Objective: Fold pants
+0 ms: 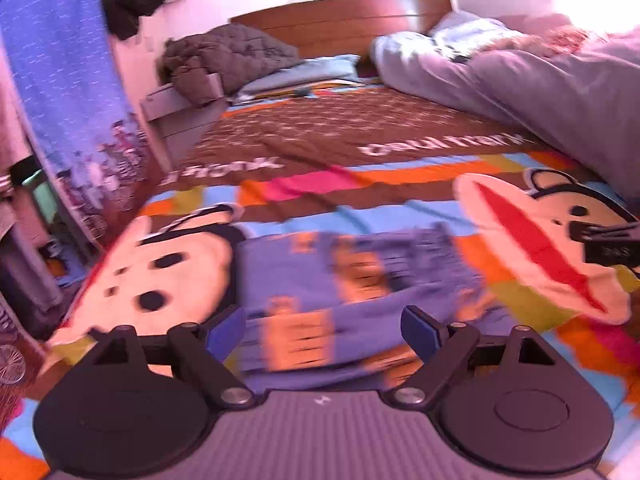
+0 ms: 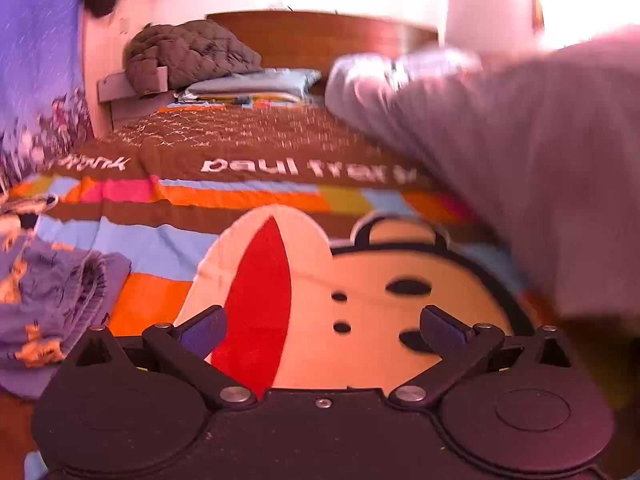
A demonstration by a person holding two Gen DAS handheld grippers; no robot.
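Your left hand-held gripper (image 1: 324,330) is spread wide, nothing gripped; the pants (image 1: 352,300), blue with orange print, lie bunched on the bedspread (image 1: 280,148) just ahead of and partly between the blue fingertips (image 1: 226,330), no pad pressing on the cloth. Your right hand-held gripper (image 2: 324,330) is also wide apart and empty, over the cartoon monkey face (image 2: 360,300) printed on the spread; the pants sit off to its left (image 2: 52,300), well apart from it. White writing on the brown band reads "paul frank" (image 2: 304,168), upside down from here. Grey duvet (image 2: 540,160) heaped on the right, brown quilted jacket (image 2: 188,54) by the wooden headboard (image 2: 340,40)
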